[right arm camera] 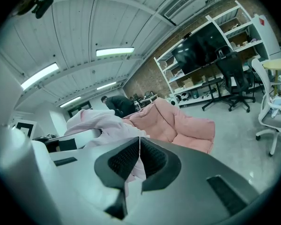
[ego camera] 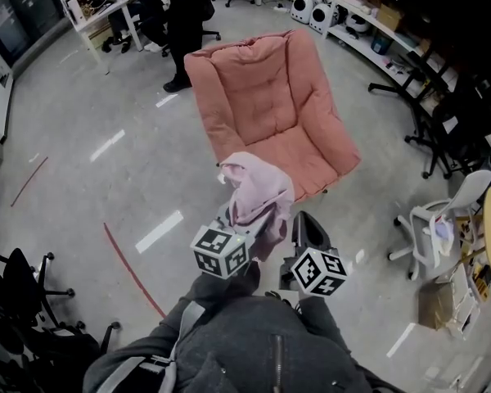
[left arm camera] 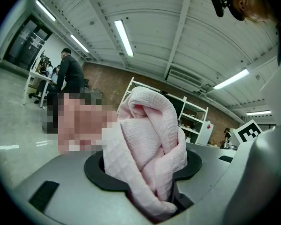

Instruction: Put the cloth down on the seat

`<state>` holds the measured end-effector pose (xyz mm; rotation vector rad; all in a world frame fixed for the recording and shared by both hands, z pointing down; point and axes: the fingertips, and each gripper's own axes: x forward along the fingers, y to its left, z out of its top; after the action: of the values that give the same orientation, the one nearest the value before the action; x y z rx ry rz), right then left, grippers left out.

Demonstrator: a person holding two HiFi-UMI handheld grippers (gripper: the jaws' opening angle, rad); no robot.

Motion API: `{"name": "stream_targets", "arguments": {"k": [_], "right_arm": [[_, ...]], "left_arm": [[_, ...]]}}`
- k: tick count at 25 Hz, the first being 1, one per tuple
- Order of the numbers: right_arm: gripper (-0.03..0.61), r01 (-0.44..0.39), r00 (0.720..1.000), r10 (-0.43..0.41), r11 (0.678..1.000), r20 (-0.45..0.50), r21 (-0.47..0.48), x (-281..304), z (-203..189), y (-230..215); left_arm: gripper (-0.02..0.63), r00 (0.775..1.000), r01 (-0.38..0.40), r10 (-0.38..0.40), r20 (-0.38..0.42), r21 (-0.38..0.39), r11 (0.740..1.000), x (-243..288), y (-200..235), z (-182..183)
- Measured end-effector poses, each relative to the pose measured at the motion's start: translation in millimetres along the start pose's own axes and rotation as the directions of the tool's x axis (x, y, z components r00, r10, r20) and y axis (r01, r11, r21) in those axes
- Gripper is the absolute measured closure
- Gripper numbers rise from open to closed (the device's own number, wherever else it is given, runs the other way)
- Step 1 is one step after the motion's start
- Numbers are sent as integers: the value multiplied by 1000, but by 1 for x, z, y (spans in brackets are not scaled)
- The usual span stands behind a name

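Pinching pink cloth (ego camera: 258, 191) with left gripper (left arm camera: 152, 172) and right gripper (right arm camera: 139, 158); we see armchair seat (ego camera: 311, 155) just up-frame of both.

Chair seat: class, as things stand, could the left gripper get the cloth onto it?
Probably yes. The left gripper, fingers shut on the cloth, is close in front of the seat. Only open floor lies between, and nothing rests on the seat.
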<state>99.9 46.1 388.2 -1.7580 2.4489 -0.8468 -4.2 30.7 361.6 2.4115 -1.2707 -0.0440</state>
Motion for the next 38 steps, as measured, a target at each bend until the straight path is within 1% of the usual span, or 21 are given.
{"name": "stream_targets", "arguments": {"k": [10, 14, 19, 25, 31, 38], "right_arm": [[568, -5, 1000, 5, 1000, -10, -15, 74, 29, -14], [568, 9, 1000, -10, 1000, -5, -13, 96, 37, -22], [568, 31, 1000, -31, 1000, 2, -2, 113, 42, -33], [568, 41, 999, -41, 999, -7, 6, 121, 38, -35], [568, 59, 998, -59, 998, -8, 0, 111, 35, -34], [568, 75, 997, -75, 997, -19, -18, 103, 34, -37]], "left_arm": [[377, 1000, 15, -15, -3, 0, 1000, 66, 41, 26], [377, 1000, 21, -21, -6, 3, 1000, 87, 57, 34], [377, 999, 39, -39, -12, 5, 999, 107, 66, 37], [377, 998, 59, -60, -23, -3, 998, 114, 69, 34], [376, 998, 45, -45, -33, -18, 999, 103, 73, 26], [376, 998, 53, -54, -23, -32, 998, 102, 67, 24]]}}
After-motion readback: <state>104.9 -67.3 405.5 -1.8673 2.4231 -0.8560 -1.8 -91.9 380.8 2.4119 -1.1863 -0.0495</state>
